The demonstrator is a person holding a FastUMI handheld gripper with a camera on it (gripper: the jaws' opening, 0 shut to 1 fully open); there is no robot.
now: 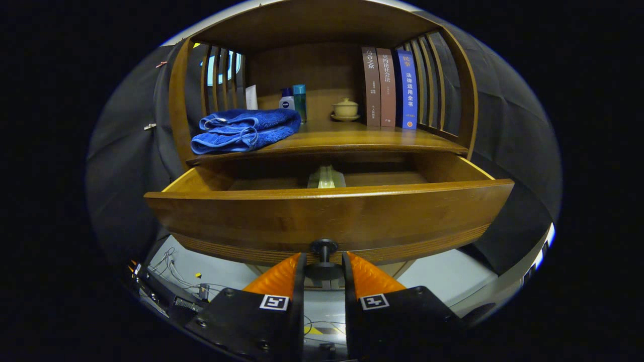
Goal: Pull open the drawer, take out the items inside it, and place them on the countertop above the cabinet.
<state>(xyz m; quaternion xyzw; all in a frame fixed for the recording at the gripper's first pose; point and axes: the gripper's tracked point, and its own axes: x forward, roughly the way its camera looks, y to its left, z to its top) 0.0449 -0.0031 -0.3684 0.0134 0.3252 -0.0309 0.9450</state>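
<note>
Nearest the camera, the gripper [324,261] has its two fingers drawn close together around the dark round knob [323,247] of the drawer [327,216], one finger pressing on each side of the knob's stem, so the jaws stand nearly closed with only the knob between them. That knob sits at the lower middle of the drawer's curved wooden front, and the drawer is pulled well out from the cabinet [177,100], its front panel standing just beyond the fingertips. Behind the front panel, in the middle of the drawer's open cavity, lies a pale, greenish item [326,178], partly hidden by the panel's top edge; what it is cannot be told. Directly above the drawer runs the countertop [352,138]. On it, above the drawer's left part, lies a folded blue towel [245,129]. Behind the towel stand a small blue-capped bottle [287,102] and a taller teal bottle [300,100], touching or nearly so. Above the drawer's middle, toward the back wall, sits a small lidded cup on a saucer [345,109]. Above the drawer's right part stand three upright books [389,88], two brown and one blue, close against slatted side rails [427,85]. Below the drawer, beside the fingers, cables [168,264] trail over a pale floor [453,274].
</note>
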